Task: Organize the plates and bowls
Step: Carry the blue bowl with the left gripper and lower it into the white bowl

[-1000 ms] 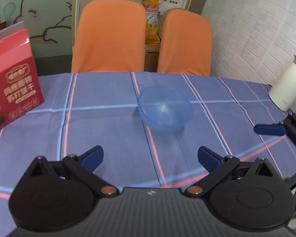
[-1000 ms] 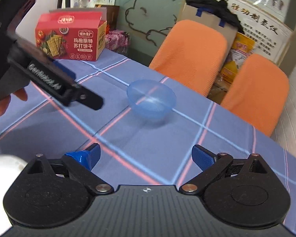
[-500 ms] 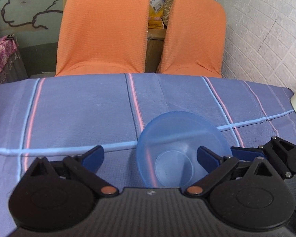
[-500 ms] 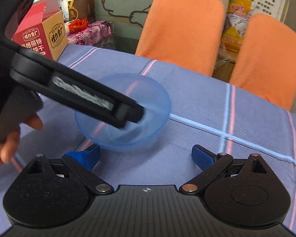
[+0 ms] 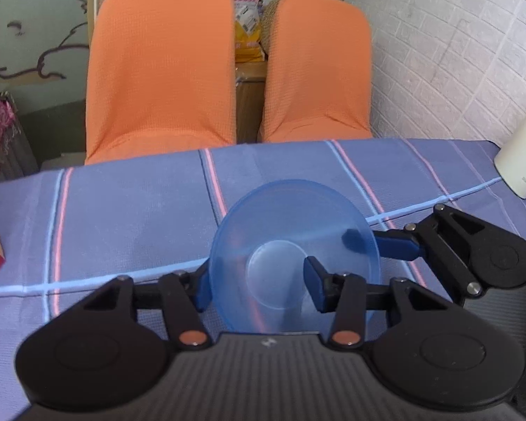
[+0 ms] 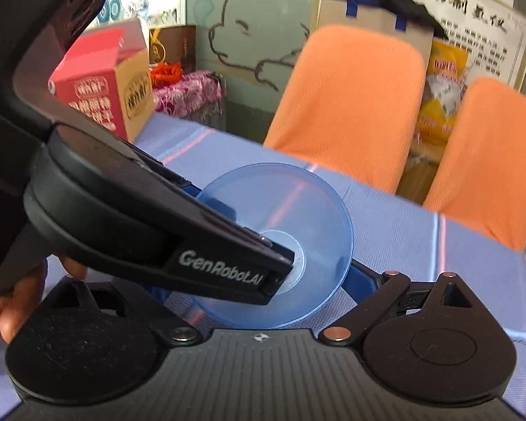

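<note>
Because the table [image 5: 129, 210] under its checked blue cloth carries only one dish in view, both tools meet at it. Two orange chairs [image 5: 161, 70] stand behind the far edge, a red box [image 6: 101, 94] at the left corner, a white jug [image 5: 522, 154] on the right, all apart from the work. Near the middle sits the blue bowl [image 5: 294, 242], upright. The left tool [image 5: 259, 280] pinches its near-left wall, one finger inside, one outside. The right tool [image 5: 375, 244] clamps the opposite rim likewise, probably to lift the bowl level with both.
</note>
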Demonstrator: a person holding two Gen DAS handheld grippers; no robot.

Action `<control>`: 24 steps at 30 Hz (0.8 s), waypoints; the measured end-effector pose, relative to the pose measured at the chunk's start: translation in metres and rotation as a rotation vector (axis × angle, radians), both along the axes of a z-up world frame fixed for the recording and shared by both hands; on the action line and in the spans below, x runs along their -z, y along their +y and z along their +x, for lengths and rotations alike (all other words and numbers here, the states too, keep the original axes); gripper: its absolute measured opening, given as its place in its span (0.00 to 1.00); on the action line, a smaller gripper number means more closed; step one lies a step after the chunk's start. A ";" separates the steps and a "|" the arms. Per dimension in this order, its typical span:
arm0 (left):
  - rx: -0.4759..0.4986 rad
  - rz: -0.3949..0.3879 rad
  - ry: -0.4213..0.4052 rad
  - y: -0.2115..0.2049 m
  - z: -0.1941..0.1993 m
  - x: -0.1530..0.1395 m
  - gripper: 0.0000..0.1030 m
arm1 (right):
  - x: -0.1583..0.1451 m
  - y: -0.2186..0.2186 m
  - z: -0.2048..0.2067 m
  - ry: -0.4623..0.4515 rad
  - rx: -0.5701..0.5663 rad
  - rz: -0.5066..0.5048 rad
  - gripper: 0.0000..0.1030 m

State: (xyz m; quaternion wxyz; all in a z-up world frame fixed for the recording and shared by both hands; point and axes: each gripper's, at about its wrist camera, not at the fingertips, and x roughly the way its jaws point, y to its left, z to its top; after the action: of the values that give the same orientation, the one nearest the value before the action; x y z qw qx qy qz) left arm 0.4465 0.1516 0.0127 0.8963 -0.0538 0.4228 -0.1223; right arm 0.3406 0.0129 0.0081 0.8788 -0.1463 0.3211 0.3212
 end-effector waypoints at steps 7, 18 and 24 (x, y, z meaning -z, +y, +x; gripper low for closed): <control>0.066 -0.020 -0.052 -0.038 -0.053 -0.042 0.46 | -0.040 -0.033 -0.050 -0.049 0.030 0.007 0.83; 0.300 -0.111 -0.050 -0.168 -0.163 -0.053 0.46 | -0.069 -0.134 -0.153 -0.053 0.195 -0.117 0.83; 0.401 -0.086 -0.006 -0.227 -0.212 -0.035 0.47 | -0.061 -0.176 -0.200 -0.033 0.263 -0.128 0.84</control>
State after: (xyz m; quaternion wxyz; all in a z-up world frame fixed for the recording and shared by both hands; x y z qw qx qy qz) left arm 0.2341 -0.0754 0.0475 0.8520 -0.0062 0.4170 -0.3164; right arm 0.1411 -0.1635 0.0692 0.9074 -0.1639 0.3429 0.1797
